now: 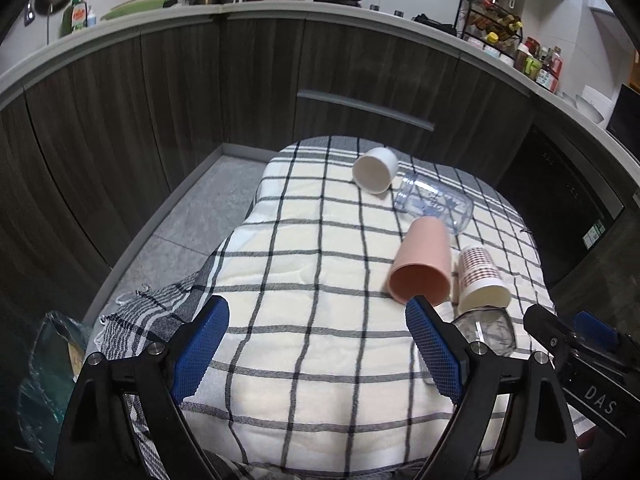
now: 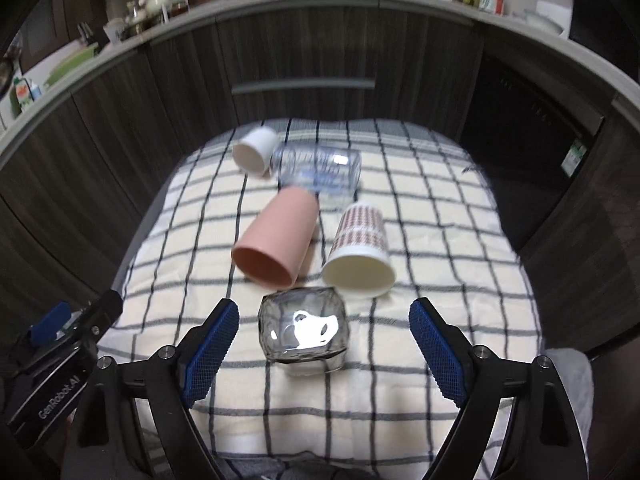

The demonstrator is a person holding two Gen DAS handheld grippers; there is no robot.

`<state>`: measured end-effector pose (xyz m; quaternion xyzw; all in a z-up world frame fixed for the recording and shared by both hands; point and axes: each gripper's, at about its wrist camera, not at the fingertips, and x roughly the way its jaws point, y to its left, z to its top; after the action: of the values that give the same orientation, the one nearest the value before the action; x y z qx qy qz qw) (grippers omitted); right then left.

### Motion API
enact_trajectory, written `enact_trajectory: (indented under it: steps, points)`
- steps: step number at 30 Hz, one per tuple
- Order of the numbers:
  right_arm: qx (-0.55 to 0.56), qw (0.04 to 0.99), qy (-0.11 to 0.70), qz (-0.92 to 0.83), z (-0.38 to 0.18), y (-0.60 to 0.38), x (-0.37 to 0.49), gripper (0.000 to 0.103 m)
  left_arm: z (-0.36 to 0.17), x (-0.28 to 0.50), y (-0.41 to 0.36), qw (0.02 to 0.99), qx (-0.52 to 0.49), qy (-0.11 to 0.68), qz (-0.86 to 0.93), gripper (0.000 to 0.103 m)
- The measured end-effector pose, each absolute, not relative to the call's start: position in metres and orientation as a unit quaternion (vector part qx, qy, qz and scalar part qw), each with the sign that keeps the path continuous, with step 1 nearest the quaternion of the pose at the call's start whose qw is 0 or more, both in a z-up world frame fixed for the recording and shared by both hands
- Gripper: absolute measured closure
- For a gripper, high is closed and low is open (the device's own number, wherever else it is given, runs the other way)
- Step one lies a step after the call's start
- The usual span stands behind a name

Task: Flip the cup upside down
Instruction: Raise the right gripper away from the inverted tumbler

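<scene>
Setting: a small tabletop (image 2: 460, 392) draped in a cream cloth (image 2: 248, 396) with a dark grid of stripes, soft and slightly rumpled; dark wood-grain kitchen cabinets (image 2: 168, 92) curve behind it
Cups: five lie on their sides, mouths mostly toward the cameras, so each needs lifting and turning to stand rim-down
Glass cup: a squat, thick-walled glass tumbler (image 2: 302, 330), squarish with rounded corners and bright reflections; nearest the right camera, lying between the right fingers but not touching either pad
Pink cup: a smooth matte pink cup (image 2: 274, 240), tapered, just beyond the glass
Paper cup: a white patterned cup (image 2: 360, 248) with rows of small red-brown marks, beside the pink one
Far cups: a plain white cup (image 2: 256, 152) and a clear printed jar (image 2: 320, 172), close together at the back
Right hand-held gripper (image 2: 324, 344): jaws spread wide, holding nothing; likely lined up on the tumbler
Left hand-held gripper (image 1: 316, 344): also spread wide and empty, over bare cloth; blue textured pads (image 1: 200, 352)
</scene>
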<state>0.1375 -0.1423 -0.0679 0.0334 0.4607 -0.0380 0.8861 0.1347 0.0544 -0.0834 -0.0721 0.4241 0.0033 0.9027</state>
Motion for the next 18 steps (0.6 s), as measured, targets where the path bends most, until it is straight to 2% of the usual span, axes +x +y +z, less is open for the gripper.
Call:
enact_trajectory:
  steps: [18]
  points:
    - [0.053,0.924,0.374,-0.058,-0.035,-0.175,0.076,0.016,-0.039,0.084,0.011,0.929,-0.015,0.371,-0.003,0.01]
